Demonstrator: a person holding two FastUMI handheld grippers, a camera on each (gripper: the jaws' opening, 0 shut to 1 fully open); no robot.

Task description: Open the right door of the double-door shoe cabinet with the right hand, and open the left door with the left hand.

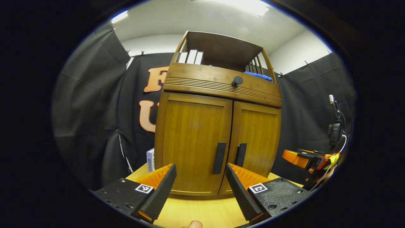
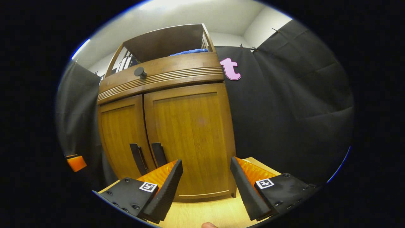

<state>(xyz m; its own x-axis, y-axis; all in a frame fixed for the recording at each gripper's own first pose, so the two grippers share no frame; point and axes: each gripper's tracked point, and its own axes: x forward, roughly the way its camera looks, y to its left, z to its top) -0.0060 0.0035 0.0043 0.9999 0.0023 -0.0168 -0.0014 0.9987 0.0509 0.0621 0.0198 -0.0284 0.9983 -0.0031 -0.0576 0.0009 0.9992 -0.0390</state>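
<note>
We look up from low over the surface [image 1: 202, 212]: left gripper view near the cabinet's [image 1: 218, 126] left front, right gripper view toward its right; both share the doors.

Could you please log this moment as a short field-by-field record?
cabinet: wooden, stands on a light table
left door: closed
right door: closed
left door handle: untouched
right door handle: untouched
left gripper: open, short of the doors
right gripper: open, facing the right door
drawer knob: above the doors
</note>
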